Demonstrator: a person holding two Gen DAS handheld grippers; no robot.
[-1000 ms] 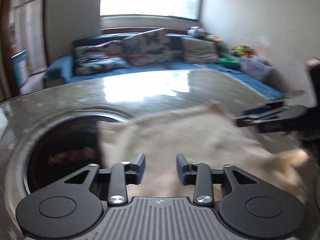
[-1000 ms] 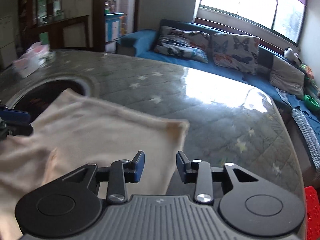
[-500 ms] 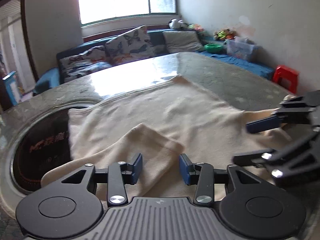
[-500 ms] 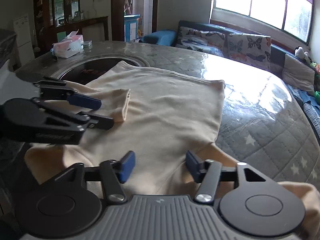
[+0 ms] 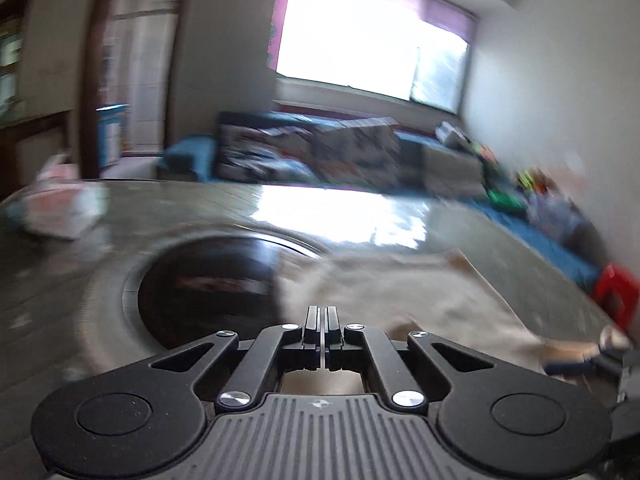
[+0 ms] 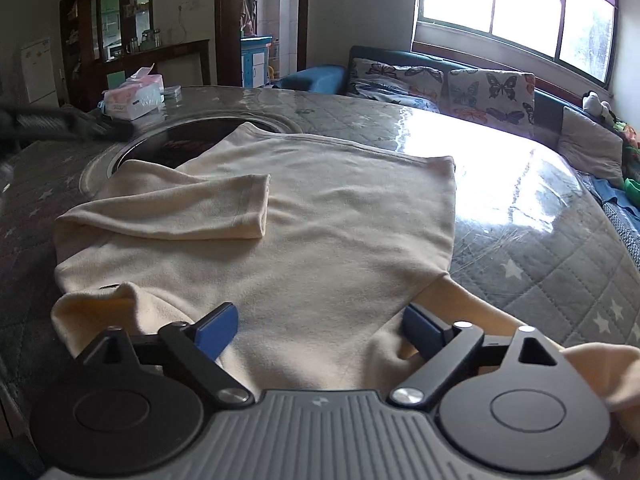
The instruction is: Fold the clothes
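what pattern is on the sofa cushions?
Butterflies in mixed colours on a pale ground; the cushions show best in the right wrist view.

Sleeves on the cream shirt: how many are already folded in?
1: the left sleeve lies folded across the cream shirt; the right sleeve still trails out beside the right gripper.

The shirt lies on the table, its far-left corner over the round inset, tissue box behind.

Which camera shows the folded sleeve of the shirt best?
The right wrist view: the sleeve lies sharp and whole across the shirt. The left wrist view is blurred by motion and shows only part of the shirt, with no clear sleeve.
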